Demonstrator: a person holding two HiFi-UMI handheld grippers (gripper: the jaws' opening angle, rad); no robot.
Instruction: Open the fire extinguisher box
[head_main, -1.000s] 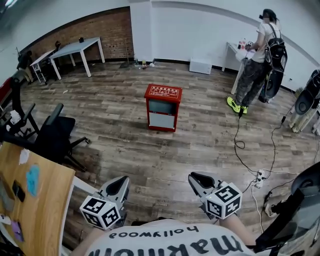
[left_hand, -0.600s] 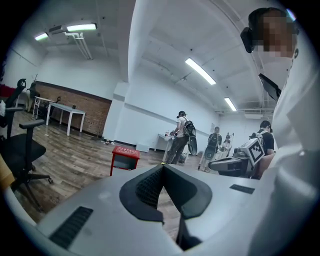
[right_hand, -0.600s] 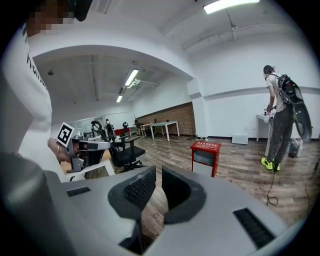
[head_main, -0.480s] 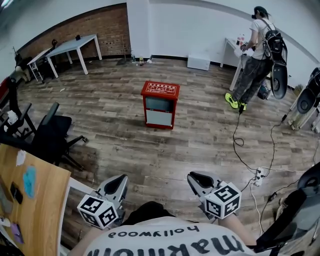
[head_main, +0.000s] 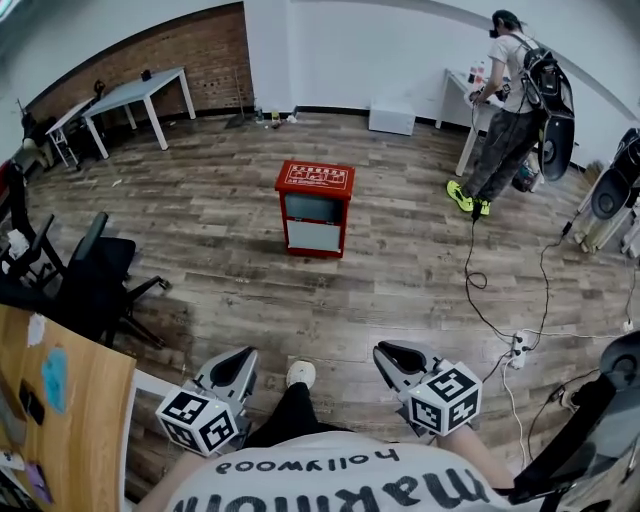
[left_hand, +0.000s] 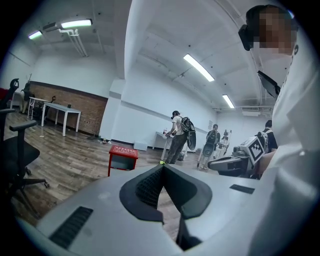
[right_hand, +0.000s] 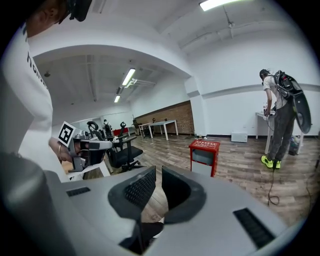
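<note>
Floorboards of grey-brown wood (head_main: 400, 290) run across the room, and the red fire extinguisher box (head_main: 316, 207) stands upright on them near the middle, well apart from both tools, its front panel closed and facing the person. The left gripper (left_hand: 162, 169) is held low by the person's body with its jaws brought together at the tips, nothing between them. The right gripper (right_hand: 158, 172) is held level with it, jaws only a thin slit apart and likewise holding nothing; floor and the person's pale shoe (head_main: 300, 373) show through the gap. A black office chair (head_main: 95, 275) stands to the left, beside a wooden desk (head_main: 75, 420). At the far right, another person with a backpack (head_main: 510, 110) leans at a white table, and a black cable (head_main: 480, 290) trails over the floor from there.
</note>
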